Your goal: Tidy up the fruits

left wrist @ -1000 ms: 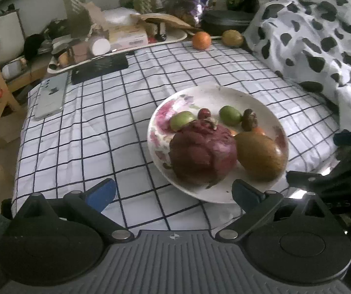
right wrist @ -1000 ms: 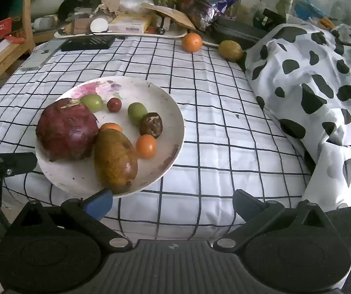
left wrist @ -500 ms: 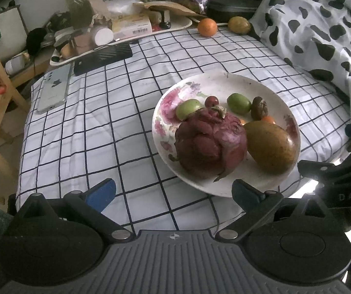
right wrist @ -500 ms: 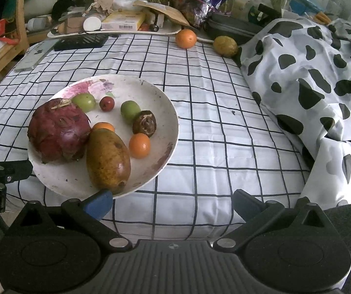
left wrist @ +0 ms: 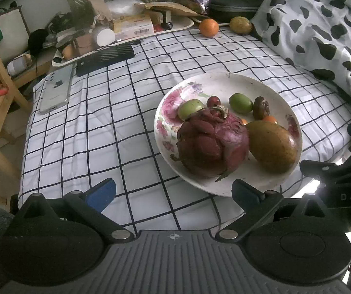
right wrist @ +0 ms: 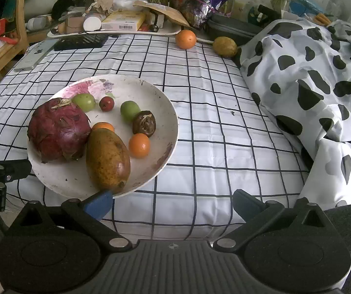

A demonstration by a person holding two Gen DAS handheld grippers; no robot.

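Round white floral plate on the checked sheet holds most fruit: dark red dragon fruit, brown-green mango, small ones. Left gripper and right gripper both wide, empty. Left out: round orange, yellowish fruit at far edge

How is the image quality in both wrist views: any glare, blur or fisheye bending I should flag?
Left wrist: dim and soft; blown-out glare at the lower right beside the plate; checked sheet lines bow outward. Right wrist: brighter, dragon fruit and mango sharp; the cluttered far edge curves and the corners vignette.
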